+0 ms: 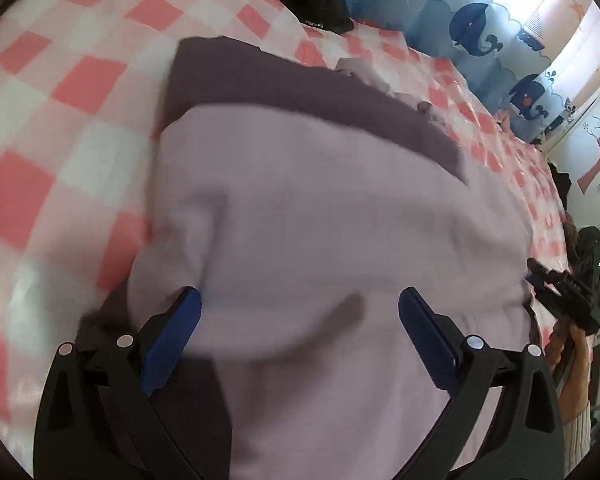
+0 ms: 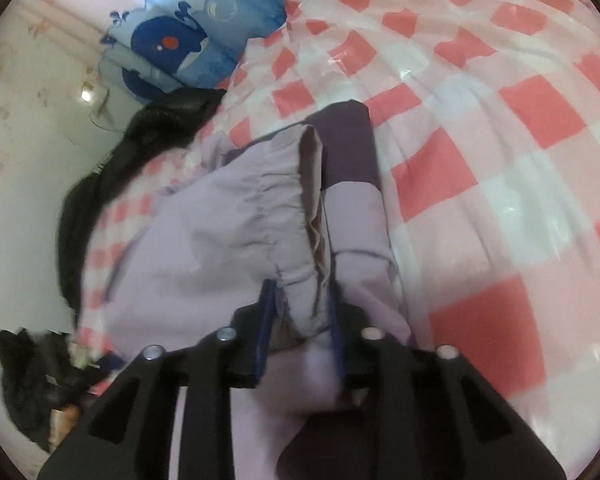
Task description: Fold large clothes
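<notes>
The garment (image 1: 320,220) is a padded jacket, pale lilac with dark plum panels; the shell is smooth and slightly puffy, gathered along a stitched seam. It lies partly folded on the bedspread (image 1: 60,100), a glossy checked cloth of coral, pink and white squares that wrinkles and catches the light.

My left gripper (image 1: 300,332) points steeply down over the lilac back of the jacket. Its blue-padded fingers (image 1: 172,340) stand spread wide, with nothing clamped; the cloth lies beneath them and I cannot tell whether the tips touch it. This view is smeared with motion blur.

My right gripper (image 2: 300,312) is angled down at the jacket's near edge. Its blue pads (image 2: 266,320) stand narrow, one on each side of a bunched ridge of lilac fabric (image 2: 304,280), with a tan lining showing in the fold. The pads look pressed against that ridge, so I note it as gripped. In the left view this gripper (image 1: 568,296) shows at the jacket's right margin, with my hand (image 1: 572,356) behind it.

Beyond the jacket, a black garment (image 2: 140,152) is heaped at the bed's far edge. Behind it hangs a blue curtain (image 2: 180,40) printed with whales. A pale wall (image 1: 596,148) beside the curtain bears a pink tree decal.
</notes>
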A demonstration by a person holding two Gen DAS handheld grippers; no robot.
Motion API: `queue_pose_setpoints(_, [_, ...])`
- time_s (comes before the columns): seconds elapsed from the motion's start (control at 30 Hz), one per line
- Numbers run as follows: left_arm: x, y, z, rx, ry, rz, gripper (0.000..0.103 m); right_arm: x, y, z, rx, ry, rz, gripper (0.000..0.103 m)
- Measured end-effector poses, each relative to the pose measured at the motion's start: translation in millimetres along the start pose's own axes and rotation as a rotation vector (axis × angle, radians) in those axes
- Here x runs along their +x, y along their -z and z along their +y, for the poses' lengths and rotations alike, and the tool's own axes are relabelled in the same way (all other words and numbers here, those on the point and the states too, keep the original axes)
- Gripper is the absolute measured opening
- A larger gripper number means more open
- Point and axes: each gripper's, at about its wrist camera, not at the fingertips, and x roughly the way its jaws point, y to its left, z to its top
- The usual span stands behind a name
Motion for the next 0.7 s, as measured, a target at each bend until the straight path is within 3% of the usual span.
queue_pose_setpoints(0.03, [-15,6,1,-0.004,0.026,0.010,0.095,-19,4,5,-0.037,0.002,0.001,0.056])
queue_pose_setpoints(0.07, [-38,17,4,0.001,0.043,0.009,0.095,-43,12,10,-0.078,-0.003,0.001,0.062])
queue_pose_setpoints(0.13, [-87,47,16,0.041,0.006,-0.005,0.095,-87,33,12,-0.141,0.008,0.018,0.080])
queue_pose_setpoints(0.27, [-156,122,60,0.003,-0.048,0.032,0.095,-152,111,-8,-0.149,0.015,0.135,0.084])
queue_pose_setpoints(0.33, [-175,157,72,0.001,0.026,0.077,0.095,-164,146,-27,-0.115,0.000,0.207,0.084])
queue_pose_setpoints(0.37, [-181,170,76,-0.004,0.026,0.093,0.095,-171,168,-36,-0.091,0.002,0.244,0.084])
queue_pose_setpoints(0.43, [-191,193,74,-0.014,-0.055,0.117,0.095,-177,191,-44,-0.066,-0.025,0.280,0.084])
queue_pose_setpoints(0.53, [-207,220,79,-0.094,0.021,0.111,0.095,-184,220,-47,-0.032,-0.058,0.310,0.084])
queue_pose_setpoints(0.7, [-195,255,81,-0.146,0.073,0.212,0.095,-180,242,-39,-0.013,-0.098,0.363,0.084])
